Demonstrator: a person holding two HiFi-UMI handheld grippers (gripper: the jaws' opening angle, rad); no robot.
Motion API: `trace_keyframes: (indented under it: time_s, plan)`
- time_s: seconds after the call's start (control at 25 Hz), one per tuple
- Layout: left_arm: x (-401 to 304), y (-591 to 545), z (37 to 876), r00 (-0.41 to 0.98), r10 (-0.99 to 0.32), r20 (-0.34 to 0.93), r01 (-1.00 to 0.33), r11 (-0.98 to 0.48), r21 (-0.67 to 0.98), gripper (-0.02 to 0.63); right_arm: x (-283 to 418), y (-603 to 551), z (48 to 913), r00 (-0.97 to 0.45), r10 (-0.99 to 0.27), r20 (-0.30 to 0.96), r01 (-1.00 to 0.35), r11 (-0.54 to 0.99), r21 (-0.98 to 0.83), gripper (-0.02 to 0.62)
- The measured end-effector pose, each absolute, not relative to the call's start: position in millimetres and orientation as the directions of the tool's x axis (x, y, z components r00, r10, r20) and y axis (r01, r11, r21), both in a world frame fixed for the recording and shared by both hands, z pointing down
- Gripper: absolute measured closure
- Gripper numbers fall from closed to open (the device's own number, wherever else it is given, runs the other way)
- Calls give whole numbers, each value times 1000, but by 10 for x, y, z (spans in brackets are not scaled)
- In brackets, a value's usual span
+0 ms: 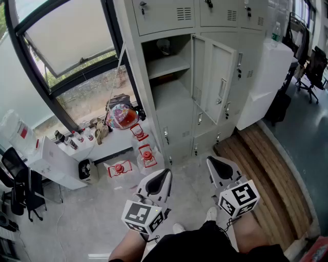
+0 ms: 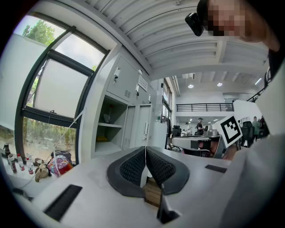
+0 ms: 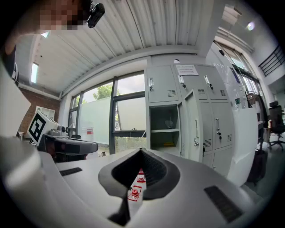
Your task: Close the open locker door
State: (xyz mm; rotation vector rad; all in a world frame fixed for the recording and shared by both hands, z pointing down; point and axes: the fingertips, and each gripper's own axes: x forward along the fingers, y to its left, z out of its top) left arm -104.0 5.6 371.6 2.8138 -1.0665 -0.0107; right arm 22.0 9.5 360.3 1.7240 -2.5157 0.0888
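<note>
A bank of grey metal lockers (image 1: 205,15) stands ahead. One locker door (image 1: 215,77) hangs open, swung out to the right, and shows a compartment with a shelf (image 1: 166,64). In the right gripper view the open door (image 3: 196,127) stands beside the open compartment (image 3: 162,129). My left gripper (image 1: 160,180) and right gripper (image 1: 219,166) are held low near my legs, well short of the lockers, both shut with nothing between the jaws. The left gripper view shows the same open locker (image 2: 111,129) at a distance.
A low white ledge (image 1: 102,140) left of the lockers carries a colourful bag (image 1: 120,115) and small bottles. Red-topped items (image 1: 146,156) lie on the floor below it. A white cabinet (image 1: 266,82) stands right of the lockers, with wooden floor planks (image 1: 271,174) and office chairs (image 1: 312,71) beyond.
</note>
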Motion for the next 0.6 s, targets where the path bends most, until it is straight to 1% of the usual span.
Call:
trace_keyframes:
  time_s: [0.6]
  plan:
    - [-1078, 79, 3718, 759, -650, 39, -649, -749, 132, 586, 137, 98, 3624, -384, -917, 109, -923, 385, -11, 543]
